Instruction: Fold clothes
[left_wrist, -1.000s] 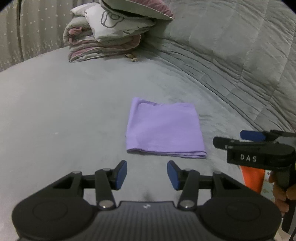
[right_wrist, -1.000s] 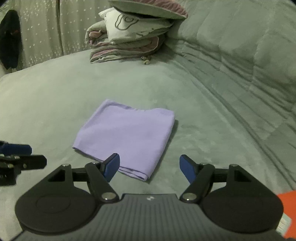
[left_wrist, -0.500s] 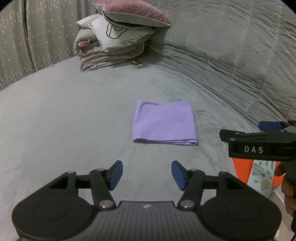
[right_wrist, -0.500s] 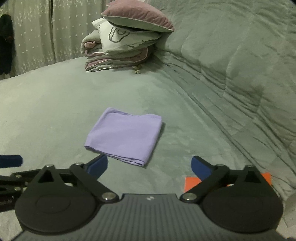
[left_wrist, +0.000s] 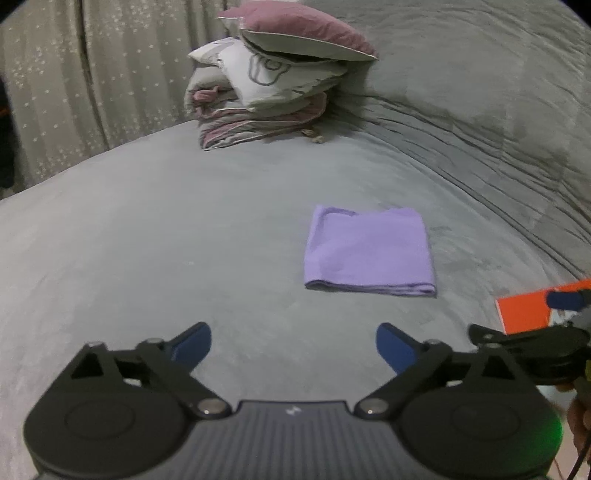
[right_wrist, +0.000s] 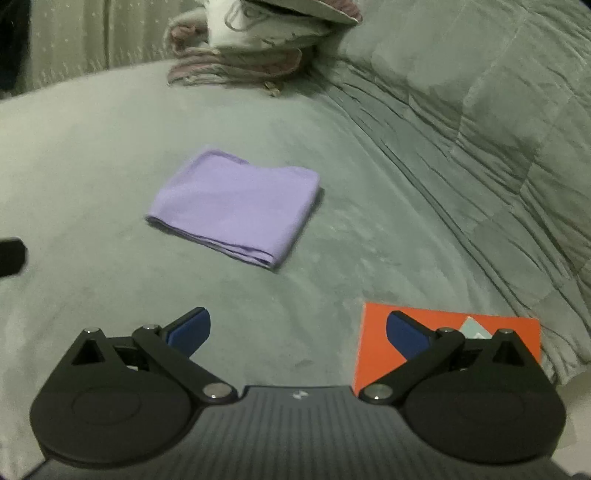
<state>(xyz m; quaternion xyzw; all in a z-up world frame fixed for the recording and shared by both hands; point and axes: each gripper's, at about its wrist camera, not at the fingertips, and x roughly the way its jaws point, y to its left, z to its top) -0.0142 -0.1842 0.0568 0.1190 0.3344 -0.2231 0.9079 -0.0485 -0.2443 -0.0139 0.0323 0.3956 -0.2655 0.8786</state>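
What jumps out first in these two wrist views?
The folded lilac cloth lies flat on the grey bedspread, the only bright colour mid-bed. Behind it a stack of pillows and blankets sits by the curtain. In front, the left gripper and right gripper are wide open with nothing between the jaws; an orange box lies beneath the right one.

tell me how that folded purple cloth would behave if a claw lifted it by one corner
The purple cloth is thin fabric in stacked layers, so it would probably droop and come unfolded. It looks light, lying flat on the grey bedcover without denting it. Pushed, it would likely bunch rather than slide whole.
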